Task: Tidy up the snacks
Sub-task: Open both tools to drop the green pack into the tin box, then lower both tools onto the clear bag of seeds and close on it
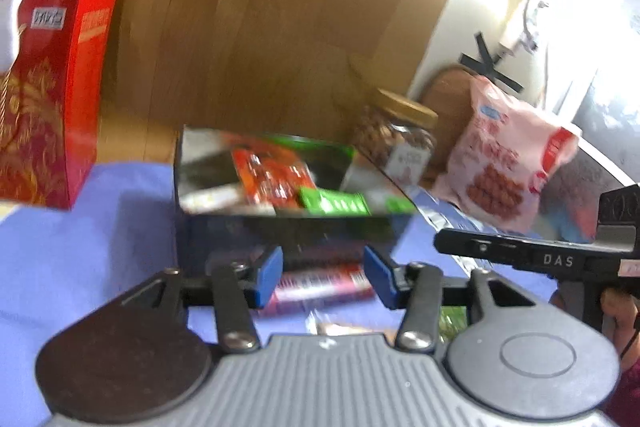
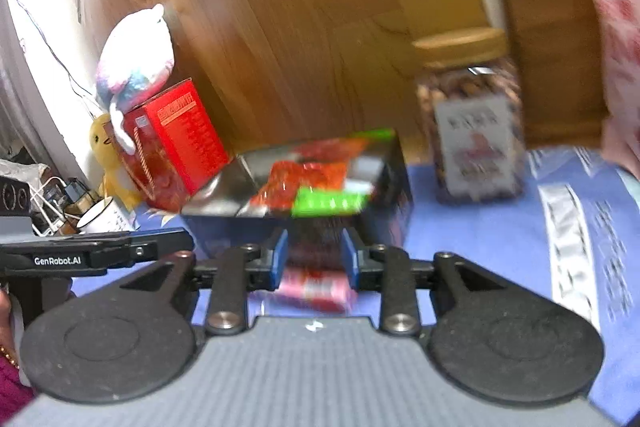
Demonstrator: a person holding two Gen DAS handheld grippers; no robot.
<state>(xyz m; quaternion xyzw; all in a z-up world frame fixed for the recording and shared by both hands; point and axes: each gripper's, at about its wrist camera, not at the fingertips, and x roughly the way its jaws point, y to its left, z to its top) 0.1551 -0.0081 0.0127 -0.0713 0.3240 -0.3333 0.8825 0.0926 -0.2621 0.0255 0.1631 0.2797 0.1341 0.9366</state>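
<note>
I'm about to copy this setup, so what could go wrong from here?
1. Both tongs, left and right, point at the same pink packet lying against the black box; they may collide.
2. The frames are blurred, so motion seems fast; a push could shove the box toward the jar.
3. The plush perched on the red carton may topple if bumped.
</note>
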